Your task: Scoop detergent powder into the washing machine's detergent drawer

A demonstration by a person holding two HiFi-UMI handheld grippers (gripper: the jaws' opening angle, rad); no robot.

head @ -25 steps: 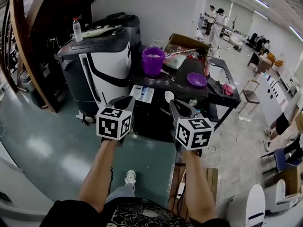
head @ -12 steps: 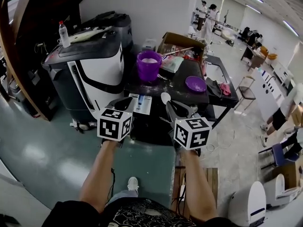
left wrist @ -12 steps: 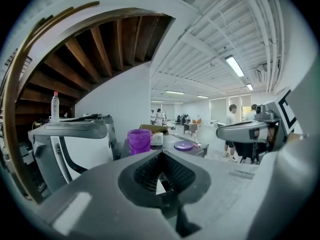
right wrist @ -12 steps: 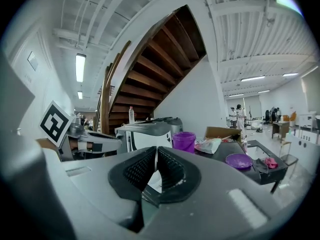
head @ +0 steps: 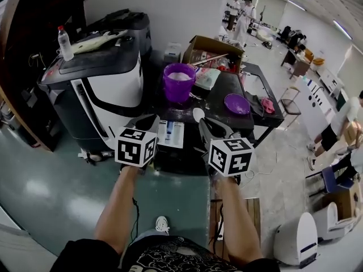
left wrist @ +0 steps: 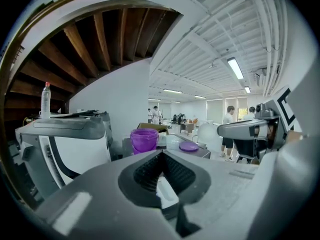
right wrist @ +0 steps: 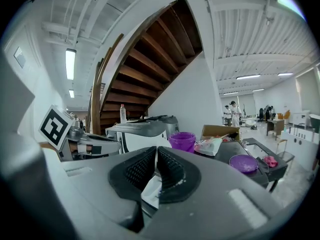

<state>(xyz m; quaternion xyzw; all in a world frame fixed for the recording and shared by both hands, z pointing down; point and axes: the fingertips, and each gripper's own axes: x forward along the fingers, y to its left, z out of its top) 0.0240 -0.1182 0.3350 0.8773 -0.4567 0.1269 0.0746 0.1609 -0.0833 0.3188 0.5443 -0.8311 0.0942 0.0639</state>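
left gripper (head: 148, 123) clenched, empty, just left of detergent drawer (head: 170, 134) | right gripper (head: 205, 124) clamped on white scoop (head: 197, 114) | purple bucket (head: 179, 83) far behind drawer

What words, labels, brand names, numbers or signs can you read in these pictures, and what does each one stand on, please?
No text here can be read.
Left marker cube and right marker cube: black-and-white square patterns only, no letters.
White drawer panel: a blue mark, print too small.
Cardboard box: any printing too blurred.
Bottle: label too small.
White scoop in the right tool: no marking shows.
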